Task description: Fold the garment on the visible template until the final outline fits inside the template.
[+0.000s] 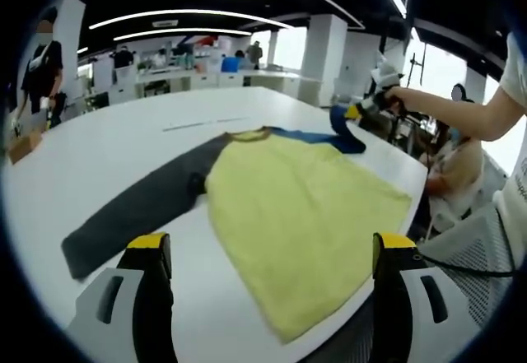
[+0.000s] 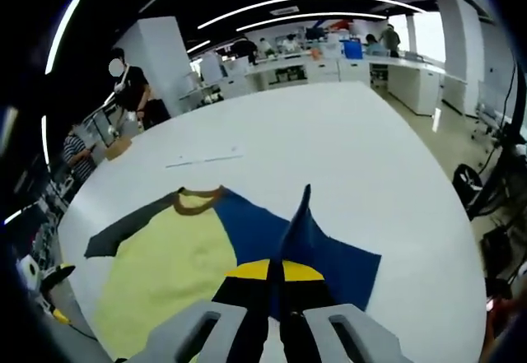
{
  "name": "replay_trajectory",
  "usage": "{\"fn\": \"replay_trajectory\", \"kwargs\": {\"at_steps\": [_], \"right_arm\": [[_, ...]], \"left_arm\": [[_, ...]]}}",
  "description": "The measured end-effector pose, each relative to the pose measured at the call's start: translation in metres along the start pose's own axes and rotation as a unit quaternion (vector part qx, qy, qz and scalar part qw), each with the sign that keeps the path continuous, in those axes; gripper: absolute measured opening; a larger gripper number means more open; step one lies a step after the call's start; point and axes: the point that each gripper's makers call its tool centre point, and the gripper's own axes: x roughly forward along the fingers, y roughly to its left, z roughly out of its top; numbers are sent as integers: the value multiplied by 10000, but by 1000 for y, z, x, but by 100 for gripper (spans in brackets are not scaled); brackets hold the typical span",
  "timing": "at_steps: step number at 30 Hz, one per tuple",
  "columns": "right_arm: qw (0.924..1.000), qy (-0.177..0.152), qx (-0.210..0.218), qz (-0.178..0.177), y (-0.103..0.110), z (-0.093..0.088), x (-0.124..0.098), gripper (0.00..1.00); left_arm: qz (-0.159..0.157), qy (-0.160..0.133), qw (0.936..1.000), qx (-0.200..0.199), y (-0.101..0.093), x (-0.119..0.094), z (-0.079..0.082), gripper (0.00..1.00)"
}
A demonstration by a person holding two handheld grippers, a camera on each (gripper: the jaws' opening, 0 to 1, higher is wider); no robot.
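A long-sleeved shirt lies spread on the white table point(image 1: 123, 132): yellow body point(image 1: 296, 211), dark grey sleeve point(image 1: 140, 211) stretched toward the left, blue sleeve point(image 1: 325, 138) on the far side. In the left gripper view my left gripper point(image 1: 268, 252) stands open above the shirt's near hem, nothing between its yellow-tipped fingers point(image 1: 148, 244). My right gripper point(image 1: 362, 112), held by a hand, lifts the blue sleeve's end at the table's far right. In the right gripper view the right gripper point(image 2: 274, 274) is shut on a raised fold of the blue sleeve point(image 2: 300, 235), next to the yellow body point(image 2: 169, 268).
A thin pale strip point(image 1: 202, 123) lies on the table beyond the collar point(image 1: 251, 135). A person in black point(image 2: 132, 87) stands past the table's far corner, with desks and people point(image 2: 329, 54) behind. An office chair point(image 1: 478, 248) stands at the table's right edge.
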Motion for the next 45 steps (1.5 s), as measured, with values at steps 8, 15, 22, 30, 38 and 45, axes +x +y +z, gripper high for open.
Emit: {"fn": "replay_trajectory", "kwargs": {"at_steps": [8,15,22,30,38,45], "right_arm": [[9999,-15,-50,110,18,6,8,0],[9997,-20,-82,233,33,15,19,0],[9992,9,-118,374,53,21,30,0],[9989,67,-125,447,77,24,41,0],[9985,158,-318,409,98,24,57,0],[9968,196,-370,675,128,28,71,0]], "left_arm": [[8,45,10000,26,1,-1,-2,99],[14,60,10000,34,1,-1,-2,99],[13,70,10000,17,3,0,-4,99],[4,58,10000,7,3,0,-5,99],[11,63,10000,-1,4,0,-6,99],[58,84,9999,-35,5,-2,-8,99]]}}
